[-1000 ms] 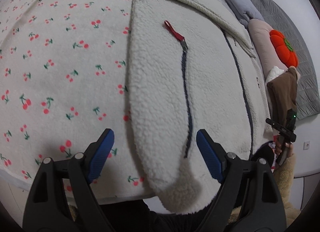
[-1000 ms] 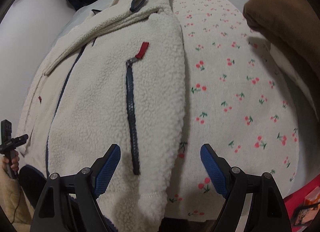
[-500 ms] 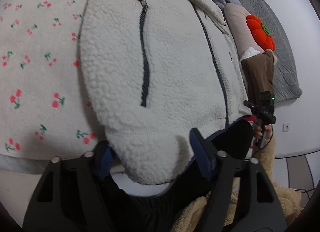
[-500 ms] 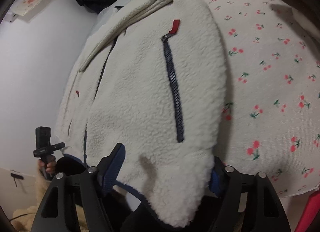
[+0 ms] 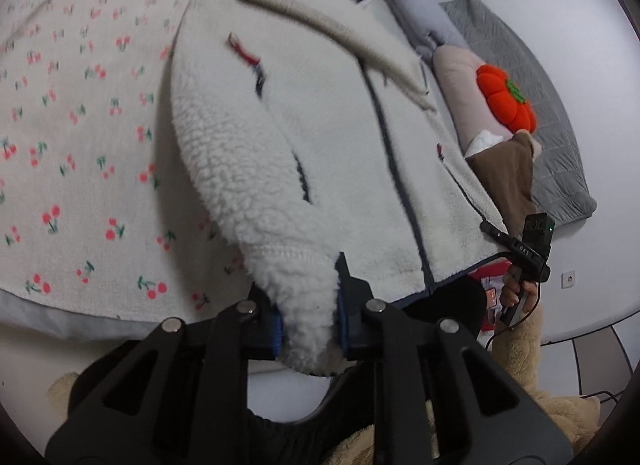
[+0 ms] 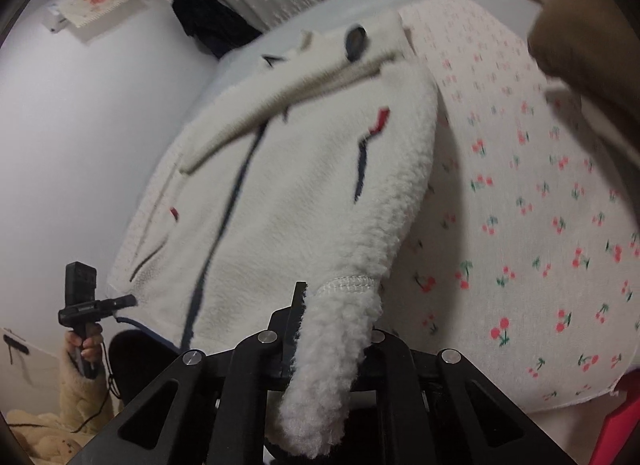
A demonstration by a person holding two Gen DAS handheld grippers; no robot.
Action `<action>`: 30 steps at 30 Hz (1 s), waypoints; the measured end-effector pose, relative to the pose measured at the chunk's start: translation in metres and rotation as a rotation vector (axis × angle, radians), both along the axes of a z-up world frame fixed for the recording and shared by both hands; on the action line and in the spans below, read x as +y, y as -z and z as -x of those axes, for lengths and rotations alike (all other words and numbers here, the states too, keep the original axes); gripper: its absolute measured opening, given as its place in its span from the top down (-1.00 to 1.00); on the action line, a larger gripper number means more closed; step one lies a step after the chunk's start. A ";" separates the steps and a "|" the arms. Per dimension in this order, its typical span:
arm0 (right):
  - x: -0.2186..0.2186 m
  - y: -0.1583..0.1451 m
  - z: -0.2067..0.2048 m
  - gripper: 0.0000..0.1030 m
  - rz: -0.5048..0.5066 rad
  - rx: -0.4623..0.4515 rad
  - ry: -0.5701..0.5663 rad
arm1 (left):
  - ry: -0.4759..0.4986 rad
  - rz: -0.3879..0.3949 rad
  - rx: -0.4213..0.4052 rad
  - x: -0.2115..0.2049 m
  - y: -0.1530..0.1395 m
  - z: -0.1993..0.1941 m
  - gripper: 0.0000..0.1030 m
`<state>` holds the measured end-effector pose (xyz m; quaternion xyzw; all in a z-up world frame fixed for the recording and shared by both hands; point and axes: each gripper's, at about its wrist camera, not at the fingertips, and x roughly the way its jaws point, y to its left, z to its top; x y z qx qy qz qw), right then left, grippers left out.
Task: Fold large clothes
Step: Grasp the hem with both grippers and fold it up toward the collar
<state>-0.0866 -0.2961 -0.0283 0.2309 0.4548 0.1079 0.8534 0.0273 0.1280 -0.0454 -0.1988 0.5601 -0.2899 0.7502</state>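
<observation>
A cream fleece jacket (image 5: 320, 125) with navy zips and red pull tabs lies on a cherry-print bed cover (image 5: 72, 137), collar away from me. My left gripper (image 5: 308, 321) is shut on the jacket's near left hem corner, lifted off the cover. My right gripper (image 6: 332, 341) is shut on the jacket's (image 6: 300, 193) near right hem corner, which hangs over the jaws. The other hand's gripper shows in each view: the right one (image 5: 524, 249) and the left one (image 6: 88, 305).
A brown garment (image 5: 508, 173), a pink pillow with an orange pumpkin cushion (image 5: 506, 101) and a grey quilt (image 5: 552, 137) lie to the right. A black garment (image 6: 208, 25) hangs by the wall. The cherry cover (image 6: 540, 225) extends right.
Both grippers moved in over the jacket's hem corners, closed on them and raised them off the cover.
</observation>
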 end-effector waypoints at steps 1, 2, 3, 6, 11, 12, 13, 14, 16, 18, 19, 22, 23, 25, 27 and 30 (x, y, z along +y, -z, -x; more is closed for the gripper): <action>0.001 -0.009 -0.001 0.78 0.007 -0.033 -0.002 | -0.005 0.002 -0.022 0.000 -0.007 -0.001 0.59; 0.002 -0.018 -0.002 0.78 0.011 -0.061 -0.002 | -0.010 0.004 -0.045 -0.002 -0.016 -0.003 0.59; 0.003 -0.026 -0.005 0.78 0.014 -0.086 0.000 | -0.017 0.006 -0.072 -0.002 -0.026 -0.005 0.59; 0.005 -0.049 -0.016 0.78 0.016 -0.161 0.013 | -0.037 0.007 -0.144 -0.005 -0.050 -0.016 0.59; 0.005 -0.081 -0.043 0.78 0.015 -0.257 0.050 | -0.088 0.000 -0.259 -0.008 -0.092 -0.050 0.59; 0.002 -0.089 -0.050 0.78 0.013 -0.273 0.062 | -0.097 0.001 -0.272 -0.007 -0.097 -0.057 0.59; 0.000 -0.096 -0.057 0.78 0.014 -0.288 0.073 | -0.108 0.003 -0.287 -0.009 -0.104 -0.066 0.59; -0.002 -0.100 -0.063 0.78 0.016 -0.299 0.080 | -0.117 0.005 -0.299 -0.008 -0.110 -0.073 0.59; -0.007 -0.110 -0.076 0.78 0.017 -0.320 0.095 | -0.136 0.008 -0.330 -0.010 -0.121 -0.089 0.59; -0.012 -0.119 -0.094 0.78 0.019 -0.337 0.107 | -0.157 0.012 -0.353 -0.011 -0.131 -0.107 0.59; -0.014 -0.123 -0.101 0.78 0.023 -0.344 0.113 | -0.164 0.011 -0.362 -0.013 -0.135 -0.115 0.59; -0.020 -0.133 -0.132 0.78 0.037 -0.364 0.129 | -0.184 0.002 -0.403 -0.023 -0.148 -0.145 0.59; -0.023 -0.134 -0.142 0.78 0.041 -0.367 0.134 | -0.189 -0.005 -0.422 -0.027 -0.152 -0.156 0.59; -0.030 -0.136 -0.168 0.78 0.036 -0.375 0.151 | -0.200 -0.022 -0.458 -0.036 -0.156 -0.174 0.59; -0.036 -0.135 -0.193 0.78 0.036 -0.378 0.173 | -0.215 -0.035 -0.491 -0.046 -0.156 -0.199 0.59; -0.044 -0.125 -0.232 0.78 0.046 -0.365 0.203 | -0.251 -0.042 -0.511 -0.056 -0.146 -0.236 0.58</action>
